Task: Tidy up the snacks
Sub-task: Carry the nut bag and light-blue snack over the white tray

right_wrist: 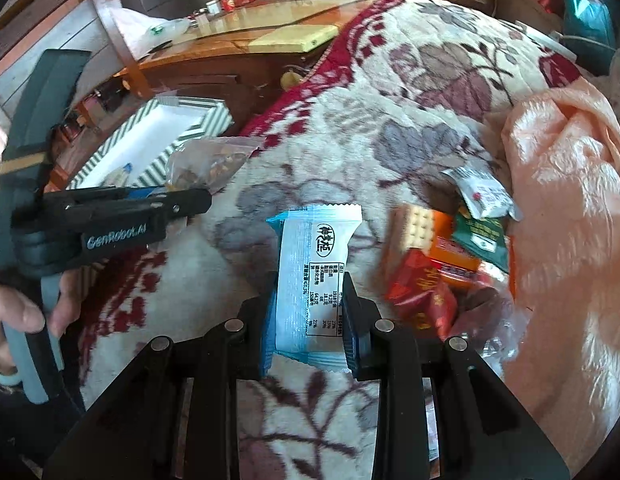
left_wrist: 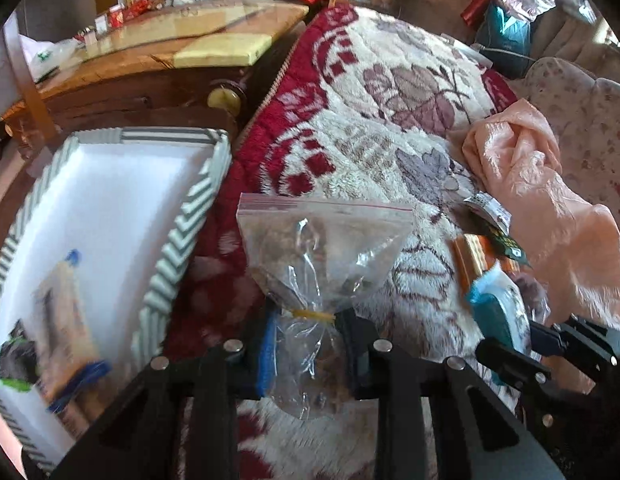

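My left gripper [left_wrist: 310, 320] is shut on a clear zip bag of brown snacks [left_wrist: 322, 248], tied with a yellow band, held above the floral blanket beside the striped box [left_wrist: 182, 236]. The box holds a blue-capped wrapped snack [left_wrist: 66, 312] and a dark-green packet [left_wrist: 16, 360]. My right gripper [right_wrist: 308, 304] is shut on a blue-and-white snack packet [right_wrist: 316, 272], held over the blanket. The left gripper [right_wrist: 182, 200] with its bag [right_wrist: 206, 164] shows at the left of the right wrist view. The right gripper [left_wrist: 522, 344] shows at the right of the left wrist view.
Loose snacks lie on the blanket to the right: an orange cracker pack [right_wrist: 430, 236], a red packet [right_wrist: 422, 292], a green packet [right_wrist: 482, 240] and a white one [right_wrist: 486, 196]. A peach cloth [right_wrist: 570, 208] lies far right. A wooden table [left_wrist: 158, 52] stands behind the box.
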### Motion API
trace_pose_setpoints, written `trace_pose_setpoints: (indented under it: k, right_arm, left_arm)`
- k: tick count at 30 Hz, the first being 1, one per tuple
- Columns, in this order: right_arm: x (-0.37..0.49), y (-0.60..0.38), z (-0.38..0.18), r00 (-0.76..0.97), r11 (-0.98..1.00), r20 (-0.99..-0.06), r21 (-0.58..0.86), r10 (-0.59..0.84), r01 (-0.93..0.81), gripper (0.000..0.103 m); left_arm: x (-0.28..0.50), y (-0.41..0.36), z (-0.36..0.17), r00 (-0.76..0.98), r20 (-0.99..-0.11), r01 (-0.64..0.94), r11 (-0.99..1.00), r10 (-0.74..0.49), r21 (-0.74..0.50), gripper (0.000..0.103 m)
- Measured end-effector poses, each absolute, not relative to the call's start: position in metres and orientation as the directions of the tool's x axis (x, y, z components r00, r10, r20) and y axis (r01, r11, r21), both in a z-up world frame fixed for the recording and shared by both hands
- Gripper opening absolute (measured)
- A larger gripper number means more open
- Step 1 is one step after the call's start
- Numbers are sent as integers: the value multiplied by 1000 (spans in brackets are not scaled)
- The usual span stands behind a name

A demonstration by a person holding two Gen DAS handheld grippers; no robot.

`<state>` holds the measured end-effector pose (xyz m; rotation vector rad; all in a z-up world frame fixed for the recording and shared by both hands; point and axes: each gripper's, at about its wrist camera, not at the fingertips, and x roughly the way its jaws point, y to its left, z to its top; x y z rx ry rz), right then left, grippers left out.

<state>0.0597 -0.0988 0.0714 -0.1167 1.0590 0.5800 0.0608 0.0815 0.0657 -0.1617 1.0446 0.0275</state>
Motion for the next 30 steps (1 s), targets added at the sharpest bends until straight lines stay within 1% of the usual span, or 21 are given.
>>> trace_pose_setpoints:
  k: [7, 17, 23, 30]
  right_arm:
    - [47, -72, 88, 357, 815, -833, 177, 422, -552, 26]
    - [35, -28, 101, 327, 760, -830, 168, 452, -628, 26]
    - [29, 5, 104, 301, 719, -832, 159, 467, -677, 26]
    - [26, 43, 109, 271, 667, -838, 140, 474, -732, 26]
  left_arm:
    - [34, 100, 83, 537, -844, -135, 988, 5, -80, 29]
    - [0, 149, 99, 568, -816, -249, 967, 108, -45, 29]
    - [-17, 183, 98, 561, -813, -327, 944, 158, -42, 29]
    - [-34, 223, 92, 539, -821, -422, 904, 189, -70, 29]
